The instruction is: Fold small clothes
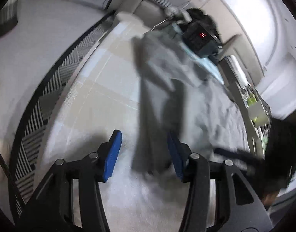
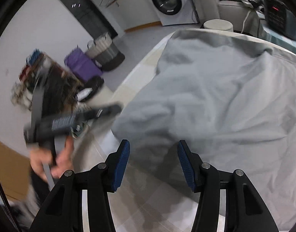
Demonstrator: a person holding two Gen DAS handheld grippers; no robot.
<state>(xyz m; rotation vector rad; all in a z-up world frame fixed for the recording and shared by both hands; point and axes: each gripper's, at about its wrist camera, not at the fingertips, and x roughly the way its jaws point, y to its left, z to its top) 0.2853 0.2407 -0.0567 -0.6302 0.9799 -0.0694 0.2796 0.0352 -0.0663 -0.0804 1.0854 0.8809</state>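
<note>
A light grey garment (image 2: 215,96) lies crumpled on the table (image 2: 140,203), spread over most of its right part. In the left wrist view the same grey garment (image 1: 215,116) shows blurred, with a darker grey piece of cloth (image 1: 157,116) running from the far side down between my left fingers. My left gripper (image 1: 144,150) is open, its blue pads on either side of that cloth. My right gripper (image 2: 153,160) is open and empty over the garment's near left edge. The left gripper (image 2: 70,121) shows blurred at the left in the right wrist view, held by a hand.
A black device with red lights (image 1: 200,38) stands at the table's far side. A black and white patterned rug (image 1: 51,100) edges the table. A washing machine (image 2: 171,2), a basket (image 2: 105,50) and a purple bag (image 2: 80,65) stand on the floor beyond.
</note>
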